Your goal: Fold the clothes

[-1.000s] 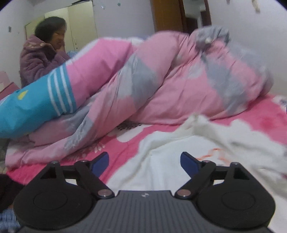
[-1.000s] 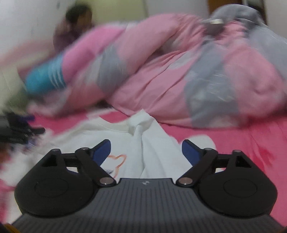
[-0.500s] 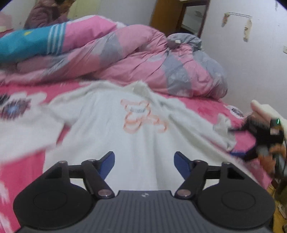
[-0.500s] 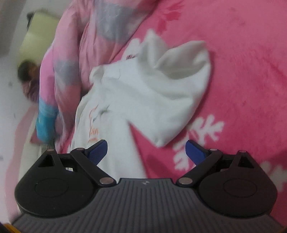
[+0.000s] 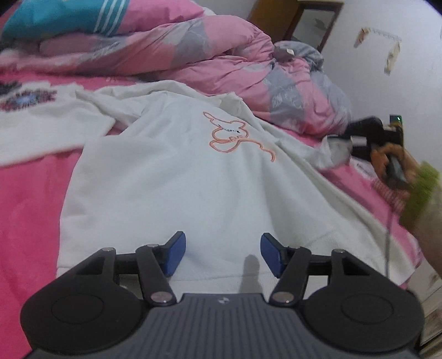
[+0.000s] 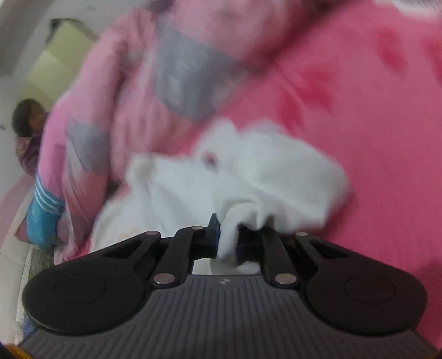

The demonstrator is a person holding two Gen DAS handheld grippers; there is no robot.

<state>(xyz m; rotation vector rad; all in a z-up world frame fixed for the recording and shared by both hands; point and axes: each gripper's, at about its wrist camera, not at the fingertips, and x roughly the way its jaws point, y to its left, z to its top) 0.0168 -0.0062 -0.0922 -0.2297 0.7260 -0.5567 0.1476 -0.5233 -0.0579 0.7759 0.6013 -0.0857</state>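
Note:
A white sweatshirt (image 5: 176,176) with an orange outline drawing lies front up on the pink bed sheet (image 5: 27,210). My left gripper (image 5: 223,254) hovers low over the shirt's bottom hem. Its blue pads (image 5: 174,254) are closing but still apart, and they press on nothing. In the right wrist view, which is blurred, my right gripper (image 6: 228,234) is shut on a bunched end of the white sleeve (image 6: 262,182). That gripper (image 5: 367,135) also shows at the far right of the left wrist view, pinching the sleeve's end, with a green sleeve (image 5: 422,193) behind it.
A pink and grey duvet (image 5: 221,55) is heaped along the far side of the bed, with a blue striped part (image 5: 55,19) at its left end. A person in a purple jacket (image 6: 27,129) sits beyond the bed. A wooden door (image 5: 273,13) and a white wall stand behind.
My right gripper has rolled, moved onto the sleeve and shut on it. My left gripper has dropped toward the shirt's hem with its pads narrowing. The shirt now lies spread out.

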